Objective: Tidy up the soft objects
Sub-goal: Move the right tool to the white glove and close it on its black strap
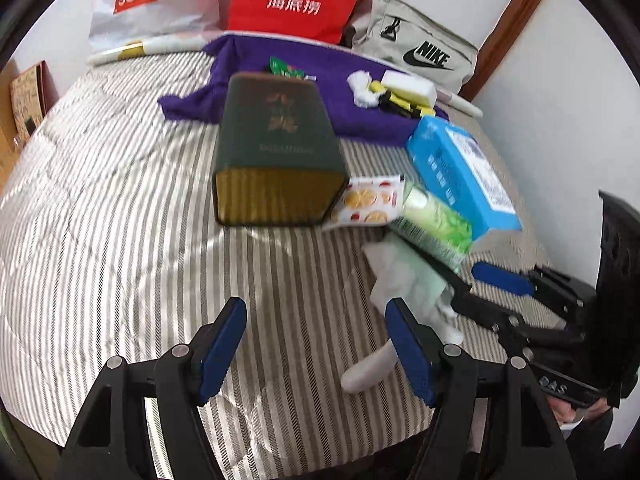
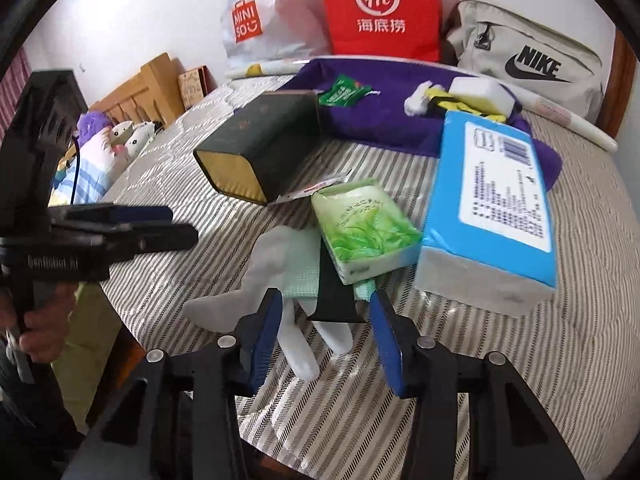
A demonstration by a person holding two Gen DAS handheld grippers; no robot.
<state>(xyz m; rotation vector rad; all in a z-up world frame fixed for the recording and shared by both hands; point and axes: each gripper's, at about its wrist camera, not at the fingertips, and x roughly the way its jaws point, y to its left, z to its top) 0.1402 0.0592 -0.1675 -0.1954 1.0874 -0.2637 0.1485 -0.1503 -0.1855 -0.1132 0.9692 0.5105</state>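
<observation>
while both tongs hang over the grey-and-white striped quilt [image 2: 480, 380], the soft thing nearest them is the limp white rubber glove with a pale green cuff [image 2: 280, 264], lying flat just ahead of the right tongs [image 2: 324, 332]. its fingers splay back toward those tongs, one white finger passing close under the left blue pad [image 2: 264, 332], while the cuff end runs away and up under the small green leaf-print tissue pack [image 2: 364, 232]. the glove's long axis therefore lies roughly along the line the right tongs point, not across it. a black band-like strip [image 2: 336, 292] crosses the glove between the pads; what it is cannot be told. right tongs: pads apart, partly narrowed, pressing on nothing visible, glove fingers below and between them. left tongs [image 1: 316, 344]: spread, empty, over bare quilt, with the glove off to their right and one glove finger showing just beside the right pad [image 1: 408, 344]. judgement: right hand is the nearer and better lined up. a pinch on the finger end seems likeliest, and lifting may drag the tissue pack sitting on the cuff. the large blue plastic-wrapped tissue brick [image 2: 488, 216] lies right of the small pack, and the dark green tin box with a gold end [image 2: 256, 152] ahead-left.
</observation>
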